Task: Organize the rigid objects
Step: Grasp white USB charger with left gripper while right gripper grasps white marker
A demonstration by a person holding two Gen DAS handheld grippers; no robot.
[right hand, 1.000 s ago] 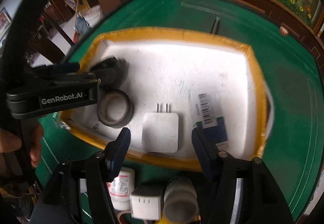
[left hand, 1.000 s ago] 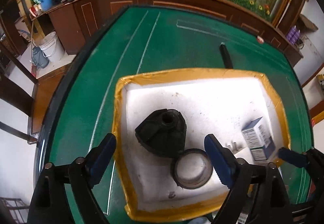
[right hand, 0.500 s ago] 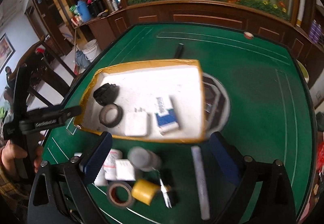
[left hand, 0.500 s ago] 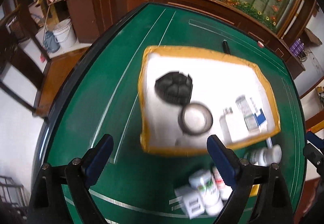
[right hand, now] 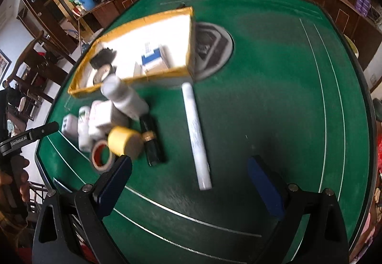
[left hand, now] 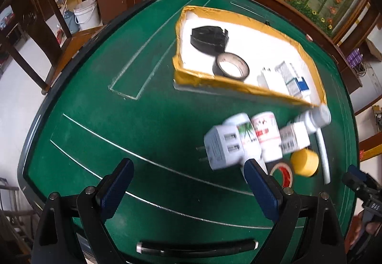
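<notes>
We held both claws over the green table point(left hand: 133, 135) with nothing between their pads. Our left gripper point(left hand: 188, 184) stood wide open; just ahead of its right finger lay a white plug adapter point(left hand: 223, 149) touching a huddle of white bottles point(left hand: 265, 135), with a red tape ring point(left hand: 283, 174) and a yellow roll point(left hand: 304, 162) beside. Farther ahead sat the yellow-rimmed tray point(left hand: 214, 79) holding a black tape roll point(left hand: 230, 68), a black part point(left hand: 209, 37) and a small box point(left hand: 296, 82). Our right gripper point(right hand: 188, 180), its jaws having just been opening, stood wide, and a white tube point(right hand: 195, 135) lay ahead between its fingers.
</notes>
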